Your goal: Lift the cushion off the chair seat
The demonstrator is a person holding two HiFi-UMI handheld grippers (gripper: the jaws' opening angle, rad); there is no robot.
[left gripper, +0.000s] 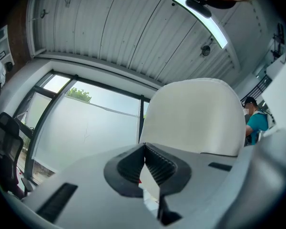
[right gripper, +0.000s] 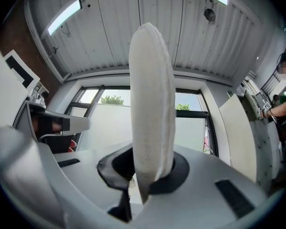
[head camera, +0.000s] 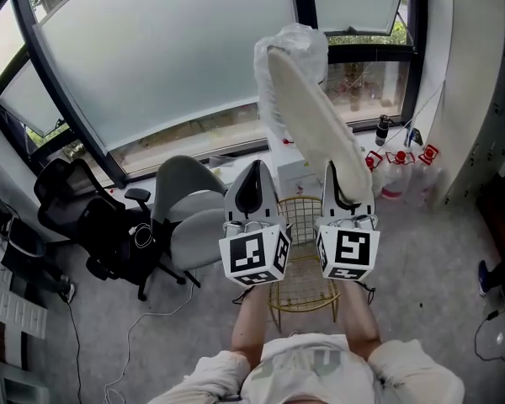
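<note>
My right gripper is shut on the lower edge of a cream cushion. The cushion stands up in the air, edge-on to me and leaning left toward the window. In the right gripper view the cushion rises straight out of the right gripper, its edge pinched between the pads. The gold wire chair stands below both grippers with its seat bare. My left gripper hovers beside the right one, shut and holding nothing. In the left gripper view the left gripper has its tips touching, and the cushion shows broadside just beyond them.
A grey office chair and a black office chair stand at the left by the large window. A white box sits behind the wire chair. Red and white bottles stand at the right wall. A person is at the right.
</note>
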